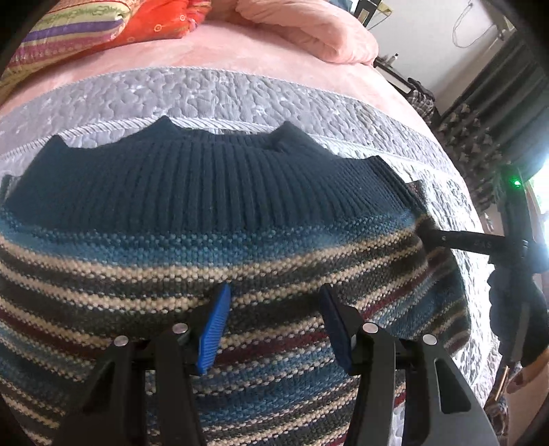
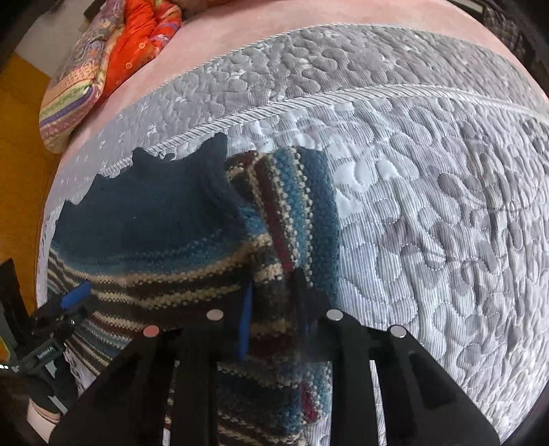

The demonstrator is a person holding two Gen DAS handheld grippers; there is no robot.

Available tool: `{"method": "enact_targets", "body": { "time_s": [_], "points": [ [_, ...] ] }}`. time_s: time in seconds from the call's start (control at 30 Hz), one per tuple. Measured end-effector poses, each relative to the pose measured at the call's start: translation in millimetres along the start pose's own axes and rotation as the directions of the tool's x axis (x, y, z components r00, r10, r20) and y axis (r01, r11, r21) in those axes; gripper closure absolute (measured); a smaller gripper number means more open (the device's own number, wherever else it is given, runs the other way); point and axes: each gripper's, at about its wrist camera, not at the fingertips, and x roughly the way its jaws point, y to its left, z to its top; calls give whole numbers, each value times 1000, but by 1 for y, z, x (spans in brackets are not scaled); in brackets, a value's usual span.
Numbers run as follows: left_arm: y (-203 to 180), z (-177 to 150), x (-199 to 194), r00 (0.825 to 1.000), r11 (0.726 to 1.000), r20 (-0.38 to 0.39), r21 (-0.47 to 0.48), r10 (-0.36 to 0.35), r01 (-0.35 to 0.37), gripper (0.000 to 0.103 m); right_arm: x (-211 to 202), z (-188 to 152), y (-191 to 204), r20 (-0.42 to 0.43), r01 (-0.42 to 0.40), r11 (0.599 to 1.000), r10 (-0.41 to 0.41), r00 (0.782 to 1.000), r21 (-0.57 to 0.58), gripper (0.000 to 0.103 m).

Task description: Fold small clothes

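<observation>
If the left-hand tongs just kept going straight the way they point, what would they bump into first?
Most likely the striped knitted sweater: the left tongs hang open right over it, with only knit fabric ahead. Depth is hard to judge in this fisheye view.

A bedroom at home is showing: a quilted mattress (image 2: 429,171), far folded quilts (image 1: 103,27) and a pillow (image 1: 308,31).

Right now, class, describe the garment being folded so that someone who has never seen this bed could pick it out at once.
Start at the grey quilted mattress pad spread over the pink bed. On it lies the small knitted sweater, with the right gripper at its folded side. Its dark teal ribbed band with a scalloped edge, above cream, maroon and blue stripes, sets it apart from the orange bedding beyond.
</observation>
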Motion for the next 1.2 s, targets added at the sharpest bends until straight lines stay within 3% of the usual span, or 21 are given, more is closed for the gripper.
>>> {"method": "enact_targets", "body": {
  "time_s": [0.07, 0.23, 0.43, 0.57, 0.67, 0.8, 0.93, 1.03, 1.2],
  "points": [
    [5, 0, -1, 1000, 1000, -1, -16, -15, 15, 49, -2, 1, 2, 1, -4, 1000, 4, 1000, 2, 79],
    [6, 1, -6, 999, 998, -8, -55, -33, 32, 49, -33, -17, 1, 43, -14, 999, 16, 999, -29, 38],
    [1, -2, -22, 999, 997, 0, -63, -40, 40, 49, -34, -42, -22, 6, -135, 991, 135, 991, 26, 35],
    [-4, -3, -18, 1000, 1000, -15, -27, -17, 16, 49, -15, -50, -30, -25, -192, 980, 194, 981, 60, 36],
    [-1, -5, -12, 1000, 1000, -22, -24, -15, 15, 49, -10, -50, -30, 0, -229, 971, 230, 973, 73, 37],
    [3, -7, -9, 999, 1000, -22, -21, -23, 23, 49, -7, -45, -34, 24, -285, 951, 284, 958, 123, 61],
    [6, -8, -7, 999, 999, -17, -30, -38, 37, 49, -8, -44, -37, 36, -317, 939, 315, 948, 134, 74],
    [7, -9, -7, 999, 999, -13, -30, -43, 43, 49, -13, -47, -39, 52, -334, 932, 330, 943, 140, 77],
    [7, -10, -7, 999, 999, -13, -29, -36, 36, 49, -12, -48, -37, 53, -308, 942, 304, 951, 135, 78]
  ]
}}
